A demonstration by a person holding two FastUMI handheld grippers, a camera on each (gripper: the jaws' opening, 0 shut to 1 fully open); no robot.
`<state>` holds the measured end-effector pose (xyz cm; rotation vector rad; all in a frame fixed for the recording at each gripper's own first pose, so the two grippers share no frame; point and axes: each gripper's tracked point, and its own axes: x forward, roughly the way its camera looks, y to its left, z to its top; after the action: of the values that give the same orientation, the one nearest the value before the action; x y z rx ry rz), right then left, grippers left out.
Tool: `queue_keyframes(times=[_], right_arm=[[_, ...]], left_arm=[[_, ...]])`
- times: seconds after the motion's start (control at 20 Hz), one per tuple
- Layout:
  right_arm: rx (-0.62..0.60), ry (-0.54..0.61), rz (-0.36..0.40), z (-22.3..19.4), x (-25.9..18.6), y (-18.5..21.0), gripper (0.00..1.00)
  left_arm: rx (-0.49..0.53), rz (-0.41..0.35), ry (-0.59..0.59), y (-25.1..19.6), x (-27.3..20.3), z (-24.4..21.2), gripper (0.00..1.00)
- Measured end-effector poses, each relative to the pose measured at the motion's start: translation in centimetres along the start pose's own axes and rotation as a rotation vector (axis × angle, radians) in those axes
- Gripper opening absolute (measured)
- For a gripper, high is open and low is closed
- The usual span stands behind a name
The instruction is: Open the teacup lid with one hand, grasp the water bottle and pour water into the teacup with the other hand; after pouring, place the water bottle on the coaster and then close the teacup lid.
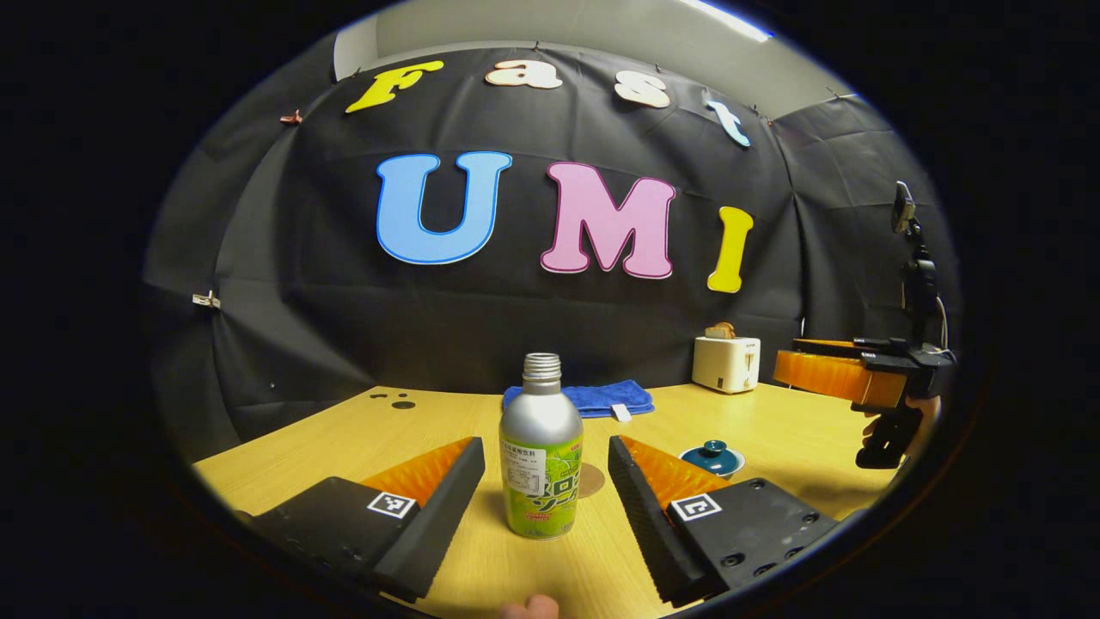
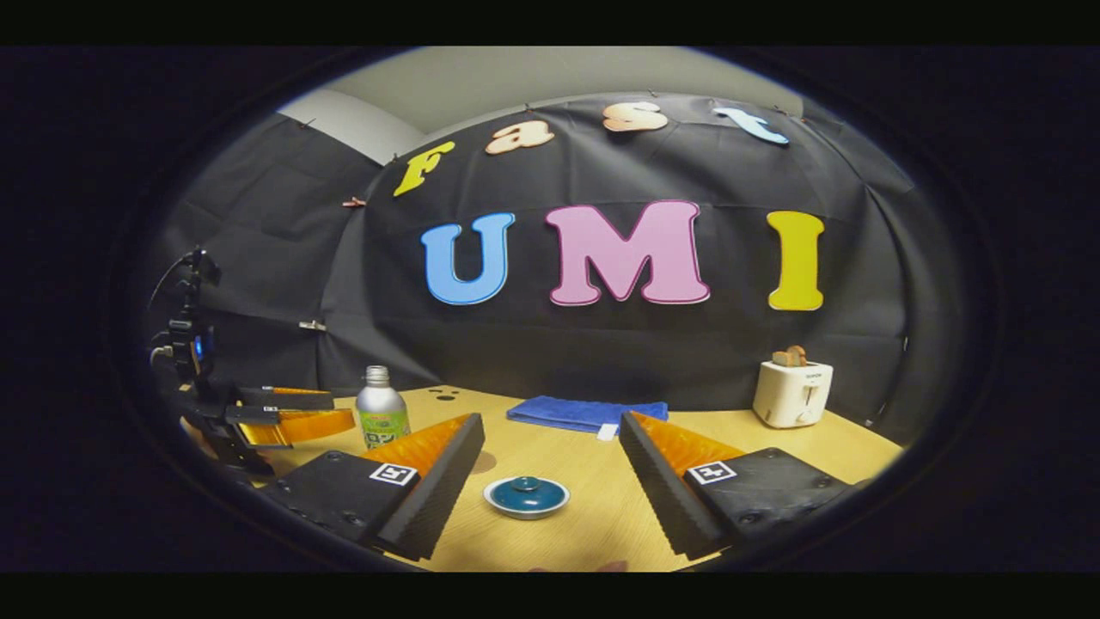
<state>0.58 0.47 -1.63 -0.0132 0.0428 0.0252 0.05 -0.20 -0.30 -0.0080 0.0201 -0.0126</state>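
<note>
- left gripper (image 1: 546, 481): fingers spread wide, water bottle (image 1: 541, 451) upright btwn them, no contact seen.
- right gripper (image 2: 550, 468): fingers spread wide, holding nothing; lidded teacup (image 2: 526, 496) on table (image 2: 584, 524) btwn them, lid on.
- coaster (image 1: 591, 481) just behind bottle.
- blue cloth (image 2: 586, 413), toaster (image 2: 791, 392) near back wall.

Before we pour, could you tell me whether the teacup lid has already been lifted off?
No, in the right gripper view the lid sits on the teacup, between the open right gripper.
</note>
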Motion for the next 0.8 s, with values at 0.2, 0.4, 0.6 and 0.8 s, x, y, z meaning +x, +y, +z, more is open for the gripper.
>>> queue_keyframes(times=[0.2, 0.4, 0.6, 0.8], right_arm=[[-0.039, 0.058, 0.001, -2.6, 1.3, 0.1, 0.96], [-0.048, 0.188, 0.036, -7.3, 3.1, 0.8, 0.89], [-0.016, 0.283, 0.042, -10.8, 4.2, 1.2, 0.65], [-0.001, 0.286, 0.038, -11.0, 4.9, 1.1, 0.63]], left_arm=[[0.001, 0.004, 0.005, 0.1, 0.1, -0.2, 0.93], [-0.01, 0.003, 0.022, 0.1, 0.2, -0.8, 0.93], [-0.007, -0.005, 0.027, 0.0, 0.4, -1.2, 0.92], [-0.011, -0.006, 0.033, -0.1, 0.5, -1.2, 0.92]])
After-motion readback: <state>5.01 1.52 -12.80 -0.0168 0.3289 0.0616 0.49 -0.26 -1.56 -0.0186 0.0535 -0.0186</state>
